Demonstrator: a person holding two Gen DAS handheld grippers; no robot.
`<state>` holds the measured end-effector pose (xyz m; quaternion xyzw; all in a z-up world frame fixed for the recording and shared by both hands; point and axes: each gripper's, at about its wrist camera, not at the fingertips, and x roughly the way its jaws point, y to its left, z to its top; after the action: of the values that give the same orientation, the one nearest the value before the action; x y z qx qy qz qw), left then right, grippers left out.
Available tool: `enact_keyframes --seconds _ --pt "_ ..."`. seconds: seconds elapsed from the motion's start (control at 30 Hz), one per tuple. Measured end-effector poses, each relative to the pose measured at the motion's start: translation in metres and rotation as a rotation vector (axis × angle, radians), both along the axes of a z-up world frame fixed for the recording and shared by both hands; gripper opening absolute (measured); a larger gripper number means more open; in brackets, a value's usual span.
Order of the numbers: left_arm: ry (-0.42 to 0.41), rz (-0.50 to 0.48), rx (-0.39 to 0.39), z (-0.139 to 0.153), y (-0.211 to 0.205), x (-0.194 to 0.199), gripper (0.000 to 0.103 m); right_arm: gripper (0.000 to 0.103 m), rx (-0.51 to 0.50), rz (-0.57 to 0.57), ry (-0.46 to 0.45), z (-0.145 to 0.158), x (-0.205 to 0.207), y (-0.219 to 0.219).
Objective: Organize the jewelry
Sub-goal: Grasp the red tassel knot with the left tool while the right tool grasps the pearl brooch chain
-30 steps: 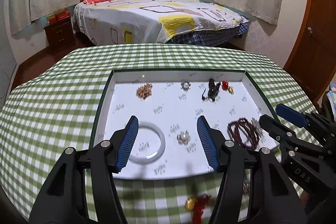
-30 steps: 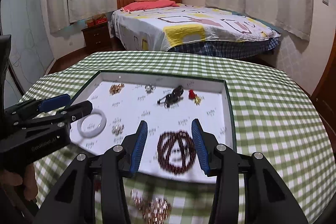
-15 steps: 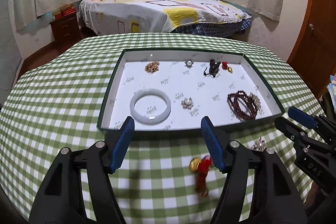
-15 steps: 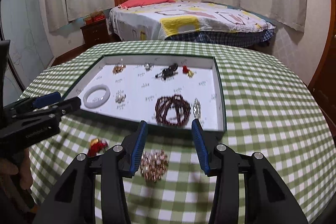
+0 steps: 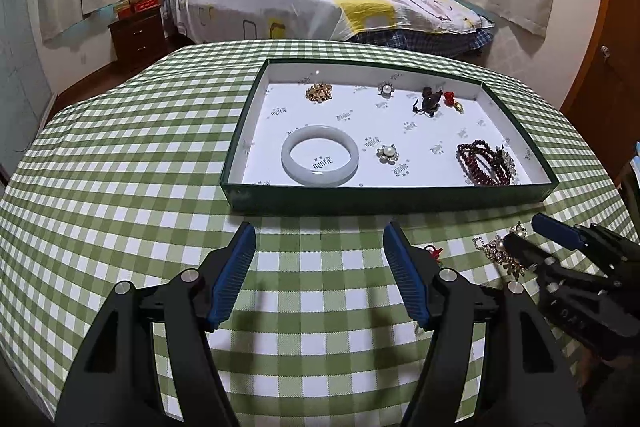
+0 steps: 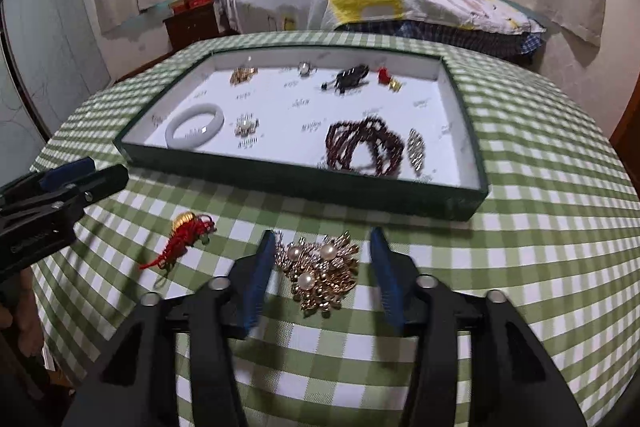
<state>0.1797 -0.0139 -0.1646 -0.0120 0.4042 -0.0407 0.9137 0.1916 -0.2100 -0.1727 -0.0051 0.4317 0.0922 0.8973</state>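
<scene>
A green-walled tray (image 5: 384, 201) (image 6: 304, 183) with a white floor holds a white bangle (image 5: 320, 161) (image 6: 195, 126), a dark red bead bracelet (image 5: 484, 163) (image 6: 362, 145), pearl brooches and small charms. On the checked cloth in front of it lies a gold brooch with pearls (image 6: 320, 267) (image 5: 498, 251). My right gripper (image 6: 320, 239) (image 5: 536, 233) straddles that brooch, jaws opening, pads not pressing on it. A red tassel charm with a gold bell (image 6: 180, 239) lies to its left. My left gripper (image 5: 320, 239) (image 6: 80, 179) hovers open over bare cloth, nothing between its fingers.
The round table carries a green and white checked cloth (image 5: 120, 187) that drops off at its edges. Behind it stand a bed (image 5: 320, 3), a dark nightstand (image 5: 136, 37) and a wooden door (image 5: 608, 75) at the right. A hand (image 6: 24, 343) shows at the lower left.
Both grippers drew back from over the tray to the cloth in front of it. The right gripper sank around the gold brooch and its jaws widened. The left jaws spread slightly.
</scene>
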Motion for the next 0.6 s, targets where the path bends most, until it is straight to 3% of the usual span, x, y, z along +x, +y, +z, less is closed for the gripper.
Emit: enact_keyframes --seconds 0.27,0.4,0.6 --pt "0.018 -0.019 0.001 -0.007 -0.008 0.002 0.065 0.052 0.002 0.002 0.026 -0.013 0.001 0.0" --pt "0.027 -0.025 0.004 -0.01 -0.012 0.002 0.065 0.04 0.002 0.013 0.014 -0.012 -0.003 0.001" --pt "0.031 -0.034 0.007 -0.011 -0.016 0.003 0.065 0.034 0.013 0.013 0.006 -0.008 -0.011 -0.006"
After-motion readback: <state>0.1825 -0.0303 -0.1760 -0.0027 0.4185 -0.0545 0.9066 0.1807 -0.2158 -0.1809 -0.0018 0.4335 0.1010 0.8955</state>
